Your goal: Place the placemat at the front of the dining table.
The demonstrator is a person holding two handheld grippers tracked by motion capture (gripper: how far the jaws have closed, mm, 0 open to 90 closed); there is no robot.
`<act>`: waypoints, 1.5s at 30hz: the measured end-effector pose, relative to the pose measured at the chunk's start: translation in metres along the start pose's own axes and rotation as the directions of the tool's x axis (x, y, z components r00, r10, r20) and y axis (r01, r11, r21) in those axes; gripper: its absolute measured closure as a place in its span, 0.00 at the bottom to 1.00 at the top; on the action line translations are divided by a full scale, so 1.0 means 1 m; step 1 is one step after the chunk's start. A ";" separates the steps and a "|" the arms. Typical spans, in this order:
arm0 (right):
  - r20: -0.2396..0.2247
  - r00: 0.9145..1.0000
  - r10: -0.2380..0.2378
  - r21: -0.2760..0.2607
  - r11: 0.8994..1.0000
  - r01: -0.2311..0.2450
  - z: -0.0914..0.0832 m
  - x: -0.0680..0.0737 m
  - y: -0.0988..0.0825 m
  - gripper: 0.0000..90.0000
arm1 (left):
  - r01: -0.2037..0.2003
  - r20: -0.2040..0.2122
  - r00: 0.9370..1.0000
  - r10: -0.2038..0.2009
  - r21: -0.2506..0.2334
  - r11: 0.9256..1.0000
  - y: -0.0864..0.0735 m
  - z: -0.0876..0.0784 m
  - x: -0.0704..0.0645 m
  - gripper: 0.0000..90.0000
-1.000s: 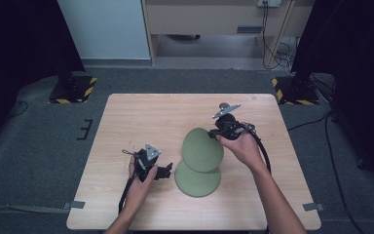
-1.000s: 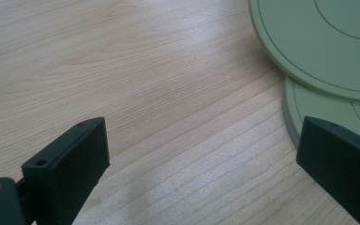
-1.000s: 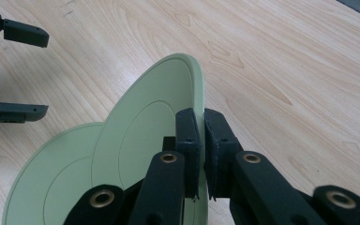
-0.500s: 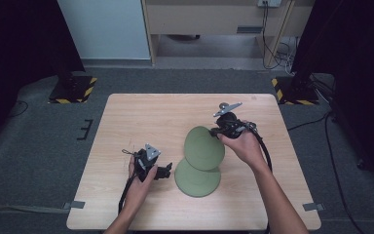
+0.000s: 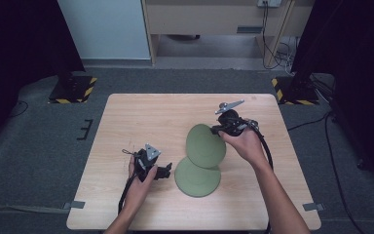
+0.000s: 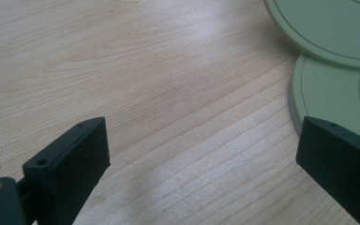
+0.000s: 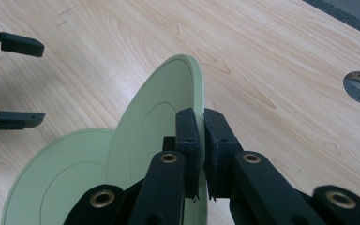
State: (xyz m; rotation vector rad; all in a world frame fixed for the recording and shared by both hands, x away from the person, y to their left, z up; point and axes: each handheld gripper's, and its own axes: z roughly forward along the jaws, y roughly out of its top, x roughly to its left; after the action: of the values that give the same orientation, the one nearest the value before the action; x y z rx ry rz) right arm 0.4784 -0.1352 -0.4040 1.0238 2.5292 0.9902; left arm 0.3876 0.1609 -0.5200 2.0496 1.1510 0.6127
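Gripping the rim of one green plate (image 5: 205, 146), the right claw (image 5: 217, 130) sits right of centre in the high view, its jaws clenched on the plate's edge so that the plate stands steeply tilted. In the right gripper view the plate (image 7: 161, 126) rises up the middle of the frame with the two black jaws pinched on its right edge. A second green plate (image 5: 197, 176) lies flat on the wooden surface (image 5: 141, 117) just below it in the high view, and the tilted plate's lower edge looks to overlap or touch it; contact cannot be told for certain.

The main risk, as I judge it, is the thin edge hold. A smooth plate pinched at a single point on its rim could swing or slip out, dropping onto the flat plate and knocking it aside. If the plate is lowered while its lower edge drags on the flat one, that one could be pushed toward the bottom of the frame.

The left claw (image 5: 167, 171) rests low at centre-left, released, its jaws spread wide and holding nothing. In the left gripper view both plates show at the upper right, close to its right jaw, so a careless move could bump them.

Neither plate holds anything that can be seen.
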 end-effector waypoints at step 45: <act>-0.039 0.989 0.140 -0.159 0.977 -0.144 0.002 -0.038 0.029 0.96 | 0.050 -0.023 0.999 -0.050 0.010 0.999 -0.003 0.004 0.026 0.03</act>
State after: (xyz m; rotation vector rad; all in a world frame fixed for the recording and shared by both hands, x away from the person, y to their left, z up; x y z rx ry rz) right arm 0.5223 -0.1453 -0.3873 1.1624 2.3773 1.2340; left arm 0.4019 0.1829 -0.5230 2.0210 1.2169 0.6077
